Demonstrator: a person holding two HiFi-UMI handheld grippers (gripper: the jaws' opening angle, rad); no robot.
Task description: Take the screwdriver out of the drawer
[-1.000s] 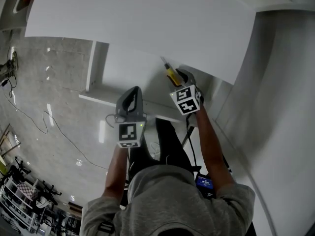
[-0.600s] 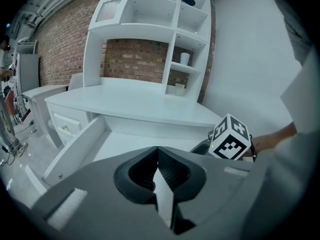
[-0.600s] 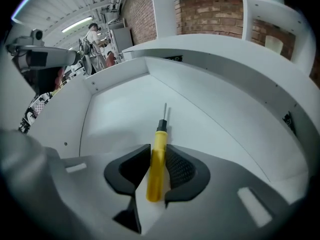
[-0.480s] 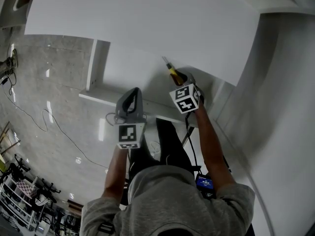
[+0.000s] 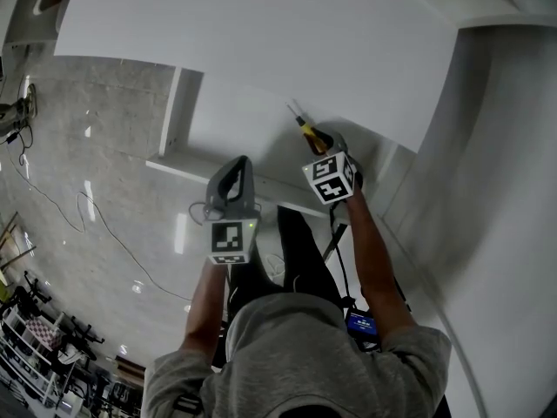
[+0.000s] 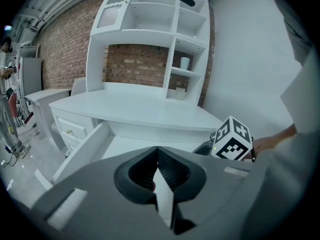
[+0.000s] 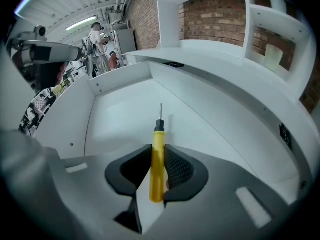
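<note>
The screwdriver has a yellow handle, a black collar and a thin metal shaft. My right gripper has its jaws closing on the handle, and both pads touch it. The shaft points out over the white floor of the open drawer. In the head view the screwdriver sticks out beyond the right gripper above the drawer. My left gripper hangs near the drawer's front edge, shut and holding nothing. In its own view the left gripper points toward the desk.
The white desk top overhangs the back of the drawer. A white hutch with shelves stands on the desk against a brick wall. A cable lies on the grey tiled floor at the left.
The screwdriver now tilts up a little and shows more of its shaft beyond the right gripper. The left gripper has stayed where it was.
</note>
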